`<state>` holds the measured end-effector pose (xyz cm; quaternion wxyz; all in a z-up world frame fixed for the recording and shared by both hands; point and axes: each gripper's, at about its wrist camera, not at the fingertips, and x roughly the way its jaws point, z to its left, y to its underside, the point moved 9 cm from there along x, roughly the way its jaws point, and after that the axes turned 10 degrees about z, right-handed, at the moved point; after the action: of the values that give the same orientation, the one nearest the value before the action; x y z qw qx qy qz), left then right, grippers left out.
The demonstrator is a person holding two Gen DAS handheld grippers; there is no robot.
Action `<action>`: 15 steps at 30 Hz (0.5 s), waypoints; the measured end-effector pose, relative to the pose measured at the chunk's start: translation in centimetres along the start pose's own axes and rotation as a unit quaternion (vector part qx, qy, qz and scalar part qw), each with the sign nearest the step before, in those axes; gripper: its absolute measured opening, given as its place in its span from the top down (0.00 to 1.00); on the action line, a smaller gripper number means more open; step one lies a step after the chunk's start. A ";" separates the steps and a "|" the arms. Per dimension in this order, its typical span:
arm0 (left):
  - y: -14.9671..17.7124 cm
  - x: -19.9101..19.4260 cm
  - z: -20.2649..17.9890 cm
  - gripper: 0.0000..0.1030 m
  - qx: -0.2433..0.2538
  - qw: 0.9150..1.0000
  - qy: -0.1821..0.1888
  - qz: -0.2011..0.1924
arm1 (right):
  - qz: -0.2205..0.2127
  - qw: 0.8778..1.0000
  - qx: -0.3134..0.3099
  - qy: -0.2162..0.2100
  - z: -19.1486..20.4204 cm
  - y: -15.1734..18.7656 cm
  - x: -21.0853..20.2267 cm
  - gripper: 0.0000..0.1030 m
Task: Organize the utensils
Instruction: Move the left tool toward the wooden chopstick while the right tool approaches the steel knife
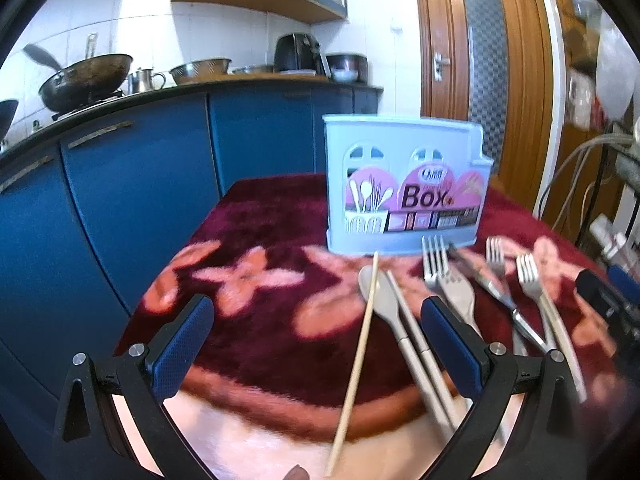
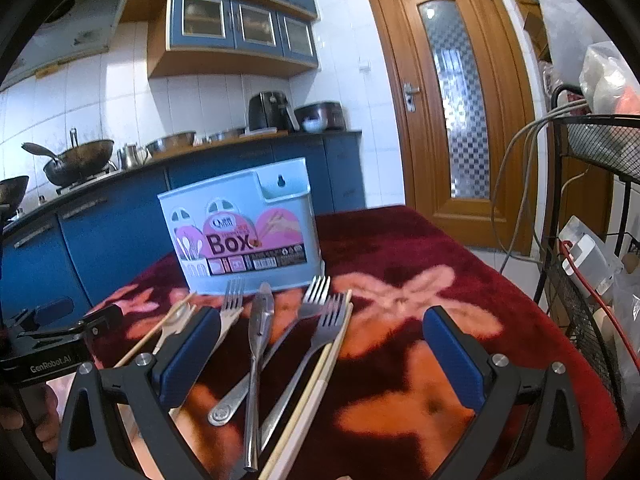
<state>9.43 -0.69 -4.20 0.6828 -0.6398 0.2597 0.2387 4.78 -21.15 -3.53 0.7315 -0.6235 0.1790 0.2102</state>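
A pale blue utensil box (image 1: 404, 184) with a pink "Box" label stands on the dark red flowered cloth (image 1: 260, 240); it also shows in the right wrist view (image 2: 244, 232). In front of it lie loose utensils: a wooden chopstick (image 1: 356, 364), a beige spoon (image 1: 380, 296), several forks (image 1: 434, 260), and a knife (image 2: 258, 328). My left gripper (image 1: 316, 340) is open and empty, low over the cloth, left of the utensils. My right gripper (image 2: 324, 352) is open and empty, with forks (image 2: 316, 300) and chopsticks (image 2: 320, 372) lying between its fingers.
Blue kitchen cabinets (image 1: 140, 184) with a wok (image 1: 84, 80) and pots stand behind the table. A wooden door (image 2: 452, 92) is at the back right. A wire rack (image 2: 592, 240) with cables stands right of the table. The left gripper's body (image 2: 48, 344) shows at the right view's left edge.
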 end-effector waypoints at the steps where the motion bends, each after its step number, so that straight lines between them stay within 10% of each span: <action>1: 0.1 0.2 0.2 0.00 0.002 1.000 0.000 0.006 | 0.012 1.000 -0.001 0.002 -0.1 0.0 0.2 0.00; 9: 0.6 3.6 0.4 0.07 0.013 0.996 0.017 0.089 | 0.089 0.996 -0.009 0.002 -1.3 0.1 1.3 0.01; 15: 0.3 5.2 -0.1 0.11 0.038 0.991 0.026 0.126 | 0.143 0.989 -0.025 -0.001 -1.8 0.3 2.4 0.19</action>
<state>13.16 -0.80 -7.88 0.6640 -0.5815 0.3647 0.2965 6.68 -22.66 -5.28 0.6784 -0.6093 0.2600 0.3177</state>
